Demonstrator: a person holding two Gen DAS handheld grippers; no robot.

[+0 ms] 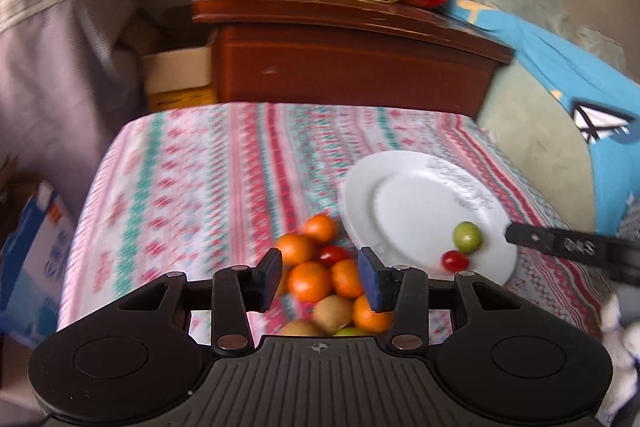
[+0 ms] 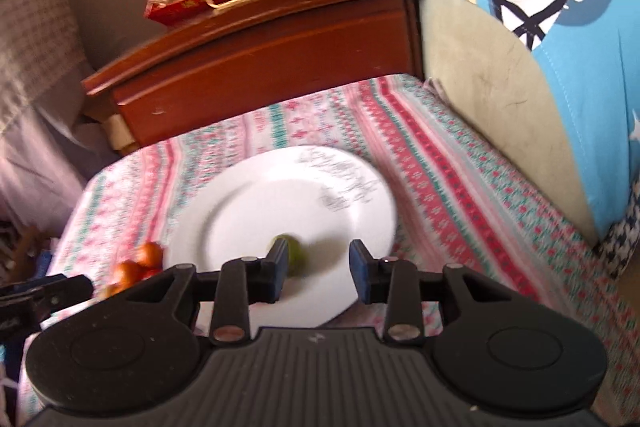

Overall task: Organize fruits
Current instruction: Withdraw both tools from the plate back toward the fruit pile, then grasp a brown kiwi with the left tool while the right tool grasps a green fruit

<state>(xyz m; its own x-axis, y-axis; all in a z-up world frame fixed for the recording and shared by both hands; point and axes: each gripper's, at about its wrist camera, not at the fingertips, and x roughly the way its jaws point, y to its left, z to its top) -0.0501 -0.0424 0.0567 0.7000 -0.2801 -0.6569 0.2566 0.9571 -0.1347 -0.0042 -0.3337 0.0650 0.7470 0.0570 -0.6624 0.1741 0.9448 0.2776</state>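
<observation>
Your left gripper (image 1: 319,277) is holding its blue-padded fingers (image 1: 370,279) apart with nothing gripped, hovering over the heap of orange tangerines, kiwis and red tomatoes (image 1: 320,279) lying just left of the round white ceramic plate (image 1: 404,211). Your right gripper (image 2: 319,273) is also spreading wide and empty above that plate's near rim, where a small green fruit (image 1: 467,237) and a red cherry tomato (image 1: 455,260) are sitting. The plate is resting on the striped patterned cloth (image 1: 208,179).

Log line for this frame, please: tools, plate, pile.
left tool: open, empty, over fruit pile | right tool: open, empty, over plate | plate holds green fruit, red tomato
</observation>
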